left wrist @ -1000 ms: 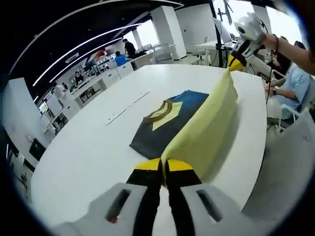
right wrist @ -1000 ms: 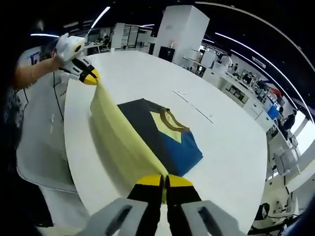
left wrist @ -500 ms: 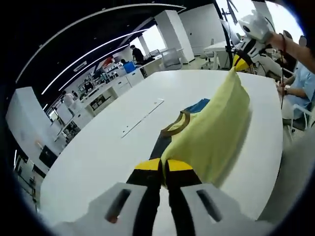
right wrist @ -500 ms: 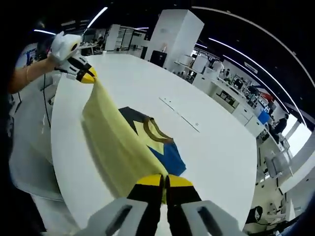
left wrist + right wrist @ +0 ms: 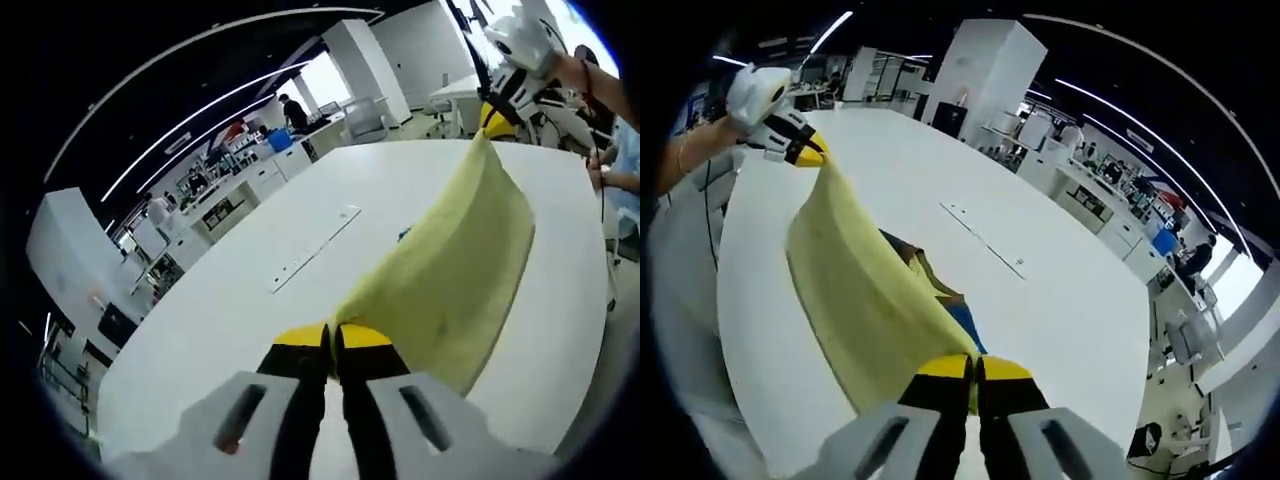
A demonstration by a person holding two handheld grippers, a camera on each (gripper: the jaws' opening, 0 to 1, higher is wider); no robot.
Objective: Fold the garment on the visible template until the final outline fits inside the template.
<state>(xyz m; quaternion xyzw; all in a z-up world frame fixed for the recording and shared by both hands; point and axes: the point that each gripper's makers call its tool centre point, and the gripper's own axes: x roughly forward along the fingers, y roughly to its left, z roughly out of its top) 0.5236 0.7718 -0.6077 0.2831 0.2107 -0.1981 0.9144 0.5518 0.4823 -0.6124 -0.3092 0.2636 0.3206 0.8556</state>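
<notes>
The left gripper [image 5: 333, 345] is shut tight on one corner of the yellow cloth [image 5: 455, 270]. The cloth runs from its jaws toward 1 o'clock, up to the right gripper [image 5: 497, 112], which pinches the far corner.

In the right gripper view, the right gripper [image 5: 973, 375] is also shut tight on the cloth [image 5: 865, 300]. The cloth stretches toward 11 o'clock to the left gripper [image 5: 800, 152], held by a hand [image 5: 748, 95].

What has changed: a second ago the yellow flap hung low, and most of the dark and blue shirt lay in plain sight on the table. Half a second ago the flap was higher and hid more of it. Now both grippers have lifted the flap up and carried it over the shirt. In the left gripper view just a tiny blue bit [image 5: 403, 235] peeks out beside the flap. In the right gripper view a strip of the shirt [image 5: 935, 300] with its brown collar shows, just past the flap at 12 o'clock from the jaws.

The shirt lies on the white table [image 5: 970, 190], under the flap. I cannot see a template line under it.

I think the fold is about halfway over. The flap is taut and level between the two grippers, which is good. Next it needs to come down flat on the shirt with the edges lined up. If one side drops first, the fold may land crooked and stick out.
</notes>
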